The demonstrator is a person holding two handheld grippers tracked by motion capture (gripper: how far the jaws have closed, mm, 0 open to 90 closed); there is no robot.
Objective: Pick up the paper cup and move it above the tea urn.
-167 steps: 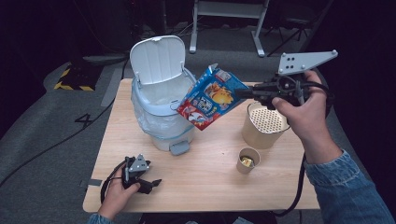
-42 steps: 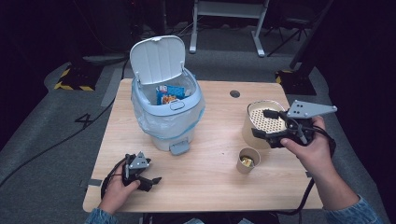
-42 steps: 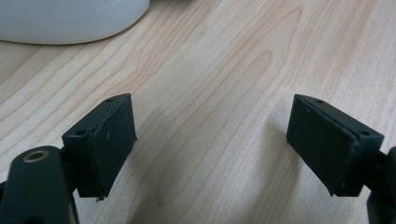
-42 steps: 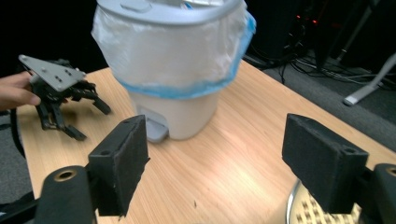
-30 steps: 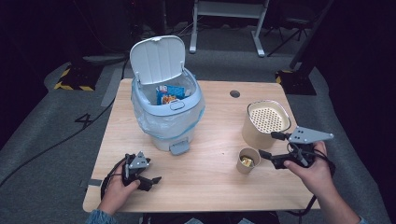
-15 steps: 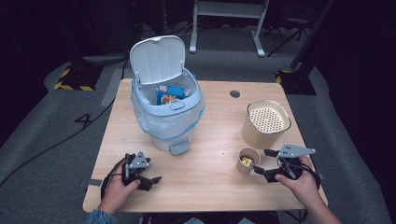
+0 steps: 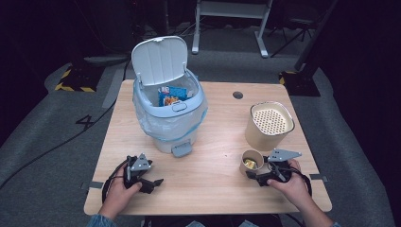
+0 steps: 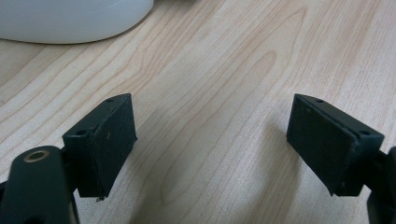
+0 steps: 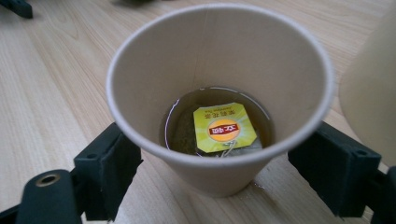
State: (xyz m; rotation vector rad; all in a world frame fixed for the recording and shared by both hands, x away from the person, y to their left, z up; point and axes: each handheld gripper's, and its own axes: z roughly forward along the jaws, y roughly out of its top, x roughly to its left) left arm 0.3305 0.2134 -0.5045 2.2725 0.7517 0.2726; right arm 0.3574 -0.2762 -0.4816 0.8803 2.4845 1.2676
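A small paper cup (image 7: pixel 250 162) stands near the table's front right. In the right gripper view the cup (image 9: pixel 219 93) holds a little brown liquid and a yellow-tagged tea bag (image 9: pixel 224 128). My right gripper (image 7: pixel 252 173) lies low on the table, open, with one jaw on each side of the cup's base (image 9: pixel 229 175). My left gripper (image 7: pixel 152 182) rests on the table at the front left, open, with bare wood between its jaws (image 8: pixel 210 149).
A pale blue pedal bin (image 7: pixel 170 118) stands at the back left with its lid up and a blue snack bag (image 7: pixel 171 96) inside. A tall beige canister (image 7: pixel 268 124) with a perforated top stands just behind the cup. The table's front edge (image 7: pixel 203 212) is close to both hands.
The snack bag, held over the bin 5.6 s ago, now lies inside it. My right gripper came down past the canister to the front and now straddles the cup. The left gripper stayed put.
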